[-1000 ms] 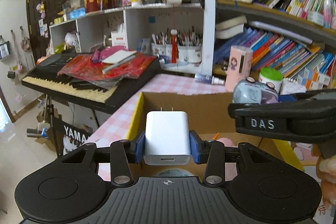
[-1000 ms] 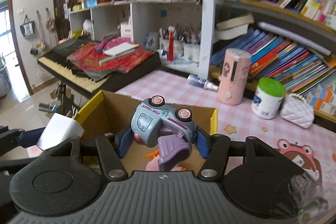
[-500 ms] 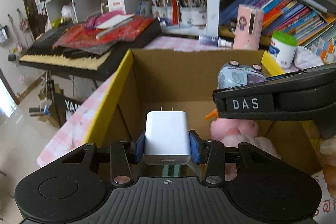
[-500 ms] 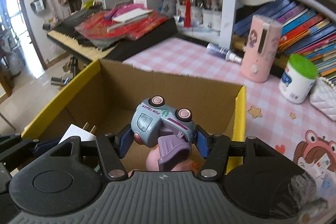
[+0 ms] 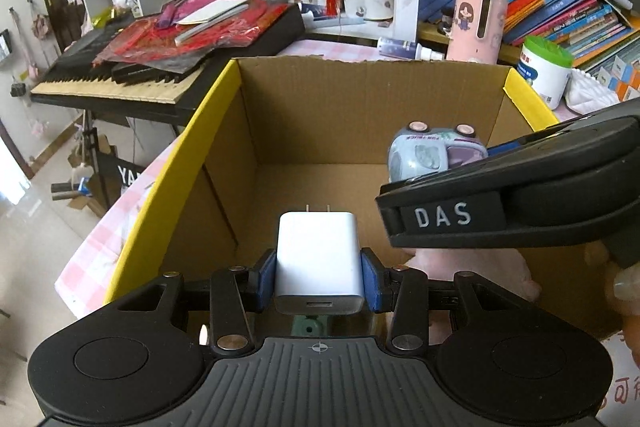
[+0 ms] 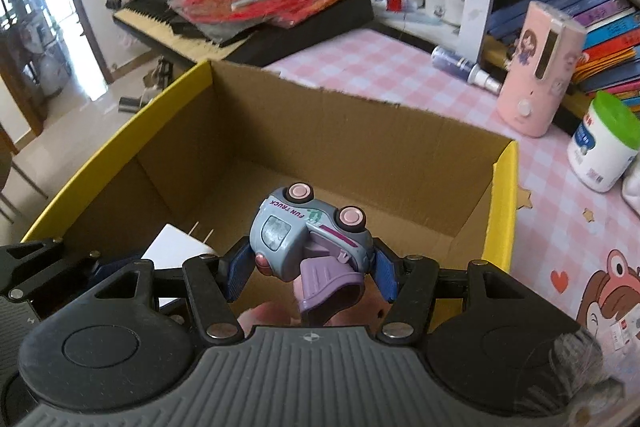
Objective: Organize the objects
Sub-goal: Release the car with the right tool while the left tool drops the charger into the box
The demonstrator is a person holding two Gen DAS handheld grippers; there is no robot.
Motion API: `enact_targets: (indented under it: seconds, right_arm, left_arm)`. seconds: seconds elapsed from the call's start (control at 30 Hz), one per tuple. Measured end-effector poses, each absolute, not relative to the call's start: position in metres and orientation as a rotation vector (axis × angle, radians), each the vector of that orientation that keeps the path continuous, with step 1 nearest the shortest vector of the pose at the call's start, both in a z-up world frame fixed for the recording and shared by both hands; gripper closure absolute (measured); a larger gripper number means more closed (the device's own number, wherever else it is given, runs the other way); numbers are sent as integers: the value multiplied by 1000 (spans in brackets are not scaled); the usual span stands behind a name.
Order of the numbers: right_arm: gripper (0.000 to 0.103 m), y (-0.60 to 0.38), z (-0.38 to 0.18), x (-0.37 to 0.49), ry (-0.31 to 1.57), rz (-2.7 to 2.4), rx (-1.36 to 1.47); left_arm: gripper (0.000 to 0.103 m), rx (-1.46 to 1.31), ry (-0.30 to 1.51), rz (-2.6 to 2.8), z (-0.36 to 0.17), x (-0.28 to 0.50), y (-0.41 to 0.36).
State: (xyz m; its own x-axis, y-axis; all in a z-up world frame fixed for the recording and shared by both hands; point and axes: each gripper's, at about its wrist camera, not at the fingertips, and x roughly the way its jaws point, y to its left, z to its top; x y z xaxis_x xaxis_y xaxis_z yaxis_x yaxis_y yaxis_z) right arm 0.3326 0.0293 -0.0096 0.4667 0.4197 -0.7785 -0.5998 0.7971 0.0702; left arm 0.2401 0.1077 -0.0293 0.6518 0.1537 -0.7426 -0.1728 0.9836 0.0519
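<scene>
Placement is the step in hand: both grippers hang over the open cardboard box (image 5: 360,115) on the pink-checked tablecloth (image 6: 400,67), each carrying one item to be dropped inside. The left gripper (image 5: 319,277) pinches a white charger (image 5: 319,263) by its flat sides, blue pads (image 5: 266,281) pressed against it, prongs pointing away toward the far wall of the box. The right gripper (image 6: 306,267) clamps a pale blue toy truck (image 6: 308,227), which lies wheels-up between the pads with its purple rear part hanging toward the camera; the jaws stand a little wider than the left pair because the truck is broader. In the left view the truck (image 5: 436,151) shows beyond the right gripper's black body, over the right half of the box.

Below both grippers a pink soft toy (image 5: 472,267) already lies on the box floor near the front; most of the floor behind it is bare cardboard. The next move probably calls for lowering each item a bit further, then spreading the fingers to let go: the charger onto the bare left part, the truck to the right. Releasing from too high could let the truck roll or bounce off the soft toy, so a low, gentle drop seems wise
</scene>
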Motion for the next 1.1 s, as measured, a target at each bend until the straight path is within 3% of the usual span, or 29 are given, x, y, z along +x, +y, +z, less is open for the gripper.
enact_targets:
  seconds: [0.4, 0.53, 0.9, 1.1]
  right_arm:
    - [40, 30, -7, 329, 885, 630, -233]
    - [28, 22, 4, 315, 837, 631, -178]
    - [22, -2, 48, 238, 556, 487, -92]
    - [21, -18, 54, 200, 484, 356, -48]
  left_arm:
    - [57, -10, 781, 156, -15, 227, 103]
    - [47, -8, 732, 139, -3, 214, 101]
    - [25, -45, 608, 154, 26, 169, 113]
    - [24, -79, 555, 208, 35, 145, 123]
